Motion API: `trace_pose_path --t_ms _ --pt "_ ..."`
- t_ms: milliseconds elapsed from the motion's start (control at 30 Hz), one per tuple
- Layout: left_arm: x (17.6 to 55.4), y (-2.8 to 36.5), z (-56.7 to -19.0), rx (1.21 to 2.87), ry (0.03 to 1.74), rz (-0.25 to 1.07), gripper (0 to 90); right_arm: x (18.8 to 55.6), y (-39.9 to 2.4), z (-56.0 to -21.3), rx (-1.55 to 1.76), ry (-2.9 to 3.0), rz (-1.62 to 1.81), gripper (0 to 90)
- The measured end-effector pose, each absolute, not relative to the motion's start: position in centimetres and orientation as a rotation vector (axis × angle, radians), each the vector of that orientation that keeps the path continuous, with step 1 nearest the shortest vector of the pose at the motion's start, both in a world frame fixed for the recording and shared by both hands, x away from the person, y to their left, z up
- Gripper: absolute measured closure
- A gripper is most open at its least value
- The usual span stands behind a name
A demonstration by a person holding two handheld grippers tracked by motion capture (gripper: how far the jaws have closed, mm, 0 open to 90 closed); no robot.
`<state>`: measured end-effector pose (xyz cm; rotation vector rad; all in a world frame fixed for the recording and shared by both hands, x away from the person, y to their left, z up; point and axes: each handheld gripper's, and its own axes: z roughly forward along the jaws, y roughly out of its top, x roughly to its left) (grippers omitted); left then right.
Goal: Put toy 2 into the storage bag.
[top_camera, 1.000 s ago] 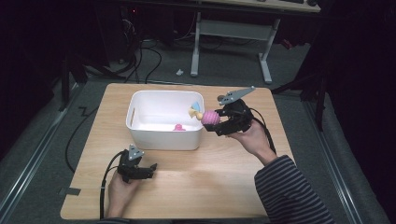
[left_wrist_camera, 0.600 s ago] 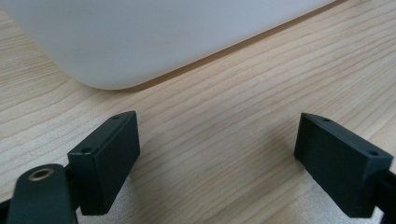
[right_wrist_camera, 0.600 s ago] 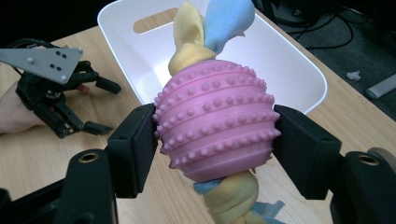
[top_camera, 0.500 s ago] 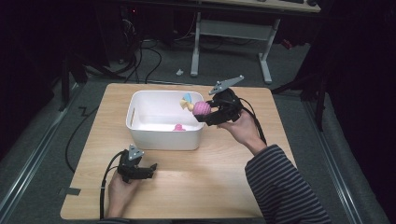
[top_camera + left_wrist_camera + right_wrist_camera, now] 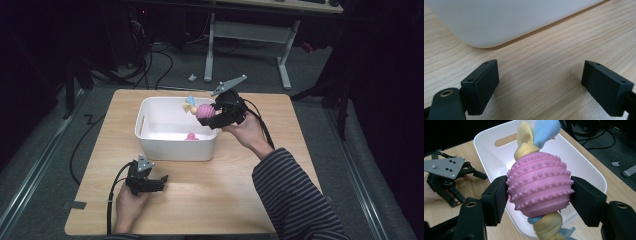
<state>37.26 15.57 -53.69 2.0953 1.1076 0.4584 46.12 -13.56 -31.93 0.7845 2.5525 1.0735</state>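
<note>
My right gripper [image 5: 209, 112] [image 5: 539, 192] is shut on a pink studded ball toy [image 5: 204, 110] [image 5: 539, 187] with yellow and blue cloth knots at both ends. It holds the toy in the air over the right part of a white bin [image 5: 150, 135] [image 5: 584, 171]. Inside the bin lies a small pink object [image 5: 190, 136]. My left gripper [image 5: 161, 181] [image 5: 541, 87] rests on the table near the front left, open, with nothing between its jaws. The bin's white wall [image 5: 506, 20] stands just ahead of it.
The wooden table [image 5: 225, 200] has bare room in front of and to the right of the bin. Beyond the table's far edge are a desk frame [image 5: 245, 35] and cables on the floor [image 5: 155, 55].
My right gripper has carried the pink ball toy leftward and away from me, from beside the bin's right wall to over the bin. The left gripper has stayed still.
</note>
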Motion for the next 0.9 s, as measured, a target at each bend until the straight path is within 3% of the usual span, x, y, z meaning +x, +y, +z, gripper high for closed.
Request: trace_pose_path --t_ms 900 --pt "37.3 15.6 -53.7 2.090 1.123 0.462 14.6 47.5 -10.3 -34.5 0.790 2.617 1.022 33.1"
